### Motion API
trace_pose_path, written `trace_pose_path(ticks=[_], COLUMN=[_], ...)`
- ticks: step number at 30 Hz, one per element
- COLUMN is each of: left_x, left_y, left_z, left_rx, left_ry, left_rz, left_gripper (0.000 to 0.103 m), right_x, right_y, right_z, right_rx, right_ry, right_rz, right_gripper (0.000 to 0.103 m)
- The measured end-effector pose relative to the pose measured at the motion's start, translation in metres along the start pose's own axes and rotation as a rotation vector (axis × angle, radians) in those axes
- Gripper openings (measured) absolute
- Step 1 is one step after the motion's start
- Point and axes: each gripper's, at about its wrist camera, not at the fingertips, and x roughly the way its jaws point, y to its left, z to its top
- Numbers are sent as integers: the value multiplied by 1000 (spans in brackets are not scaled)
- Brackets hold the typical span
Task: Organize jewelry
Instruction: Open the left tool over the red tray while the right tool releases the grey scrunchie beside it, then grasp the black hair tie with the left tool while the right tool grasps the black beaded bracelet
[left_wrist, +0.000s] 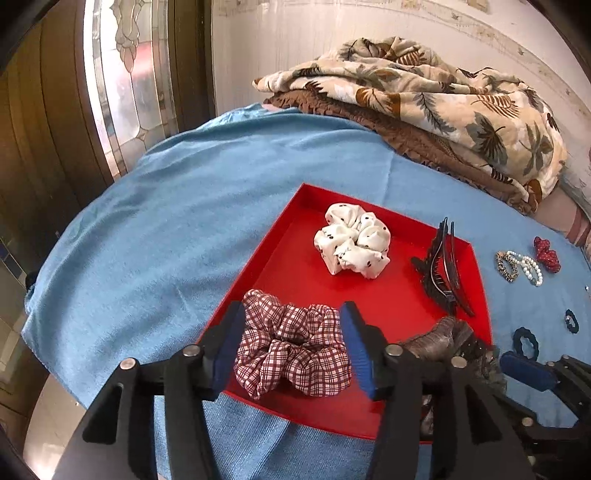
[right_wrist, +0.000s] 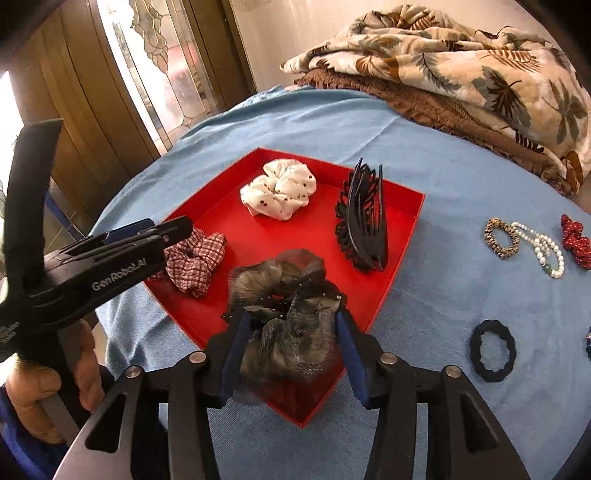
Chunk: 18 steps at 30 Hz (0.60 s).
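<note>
A red tray (left_wrist: 295, 266) (right_wrist: 229, 221) lies on a blue cloth. In it are a white dotted scrunchie (left_wrist: 352, 243) (right_wrist: 279, 190), a black claw clip (left_wrist: 441, 266) (right_wrist: 364, 221), a red plaid scrunchie (left_wrist: 291, 354) (right_wrist: 195, 262) and a grey fuzzy scrunchie (left_wrist: 443, 339) (right_wrist: 288, 343). My left gripper (left_wrist: 291, 314) (right_wrist: 147, 229) stands open, its pads either side of the plaid scrunchie, which rests on the tray floor. My right gripper (right_wrist: 293, 317) is open around the grey scrunchie at the tray's near corner; the pads do not squeeze it.
On the cloth right of the tray lie a leopard band (right_wrist: 498, 236), a pearl bracelet (right_wrist: 546, 251), a red dotted bow (right_wrist: 576, 240) and a black hair tie (right_wrist: 493, 349). A folded leaf-print blanket (left_wrist: 424, 92) is heaped at the back. A door stands at the left.
</note>
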Motion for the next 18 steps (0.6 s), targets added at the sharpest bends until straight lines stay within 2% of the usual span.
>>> trace_pose_path(ticks=[3,10,13,15,18], left_x=[-7,-27,-39,-45,-55], left_y=[0,0,-5,-10,-21], left_z=[0,-2,-3,-3,-3], left_rx=[-8,-36,-37,-40,-46], left_ry=[-25,-107,-159,-163,-140], left_rz=[-3,-9,-2,1,-66], left_gripper=[62,63,64,64,64], right_x=[-14,-53,-72,-82,-99], right_y=[-4,-33,-61,-81,-120], right_z=[-3,-20,-34,-43,-60], right_rx=[4,41,91,124,186], right_ry=[-28,-79,-90,-89,-86], right_rz=[-5,-39,-71,-95,-159], right_gripper=[55,60,60,60,60])
